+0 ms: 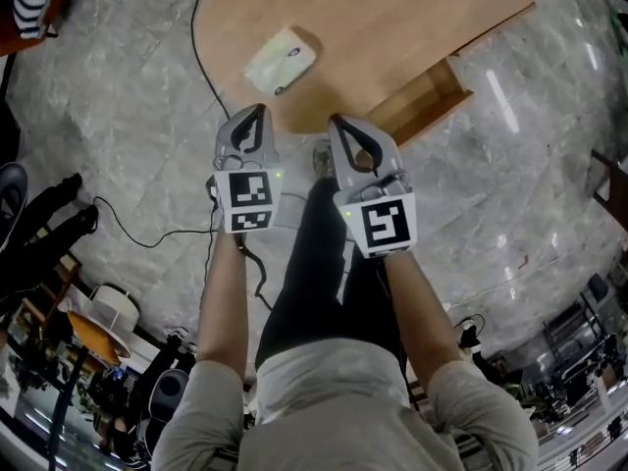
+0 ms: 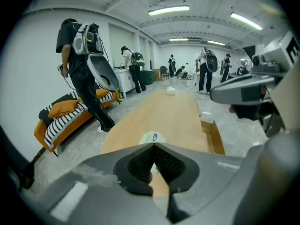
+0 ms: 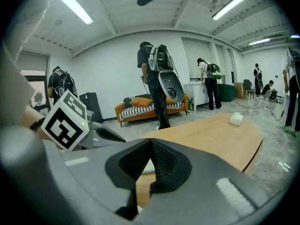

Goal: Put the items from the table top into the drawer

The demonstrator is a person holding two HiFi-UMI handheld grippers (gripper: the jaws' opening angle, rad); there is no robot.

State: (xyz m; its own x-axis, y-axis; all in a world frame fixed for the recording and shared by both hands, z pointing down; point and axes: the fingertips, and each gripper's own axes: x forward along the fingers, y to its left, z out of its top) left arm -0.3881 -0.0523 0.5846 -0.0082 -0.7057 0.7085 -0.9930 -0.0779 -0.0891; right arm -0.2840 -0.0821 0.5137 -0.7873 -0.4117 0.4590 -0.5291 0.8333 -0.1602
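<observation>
Hovering left gripper [image 1: 255, 113] and right gripper [image 1: 340, 124], both clamped empty, before white pouch [image 1: 281, 60] on table [image 1: 392, 27]; likely needing jaws opening next.

Head view: the camera sits above the person and faces steeply down. The table [image 1: 392, 27] lies at 12 o'clock. The left gripper [image 1: 257, 109] and right gripper [image 1: 339, 121] are near the centre, close to the lens.

Left gripper view: the camera sits low, just behind that gripper's jaws, facing along the table's length. The right gripper shows at 3 o'clock.

Right gripper view: the camera sits just behind its own jaws, facing across the table. The left gripper shows at 9 o'clock.

All three views share the table. Both gripper views share a white box [image 2: 171, 91] far along it.
</observation>
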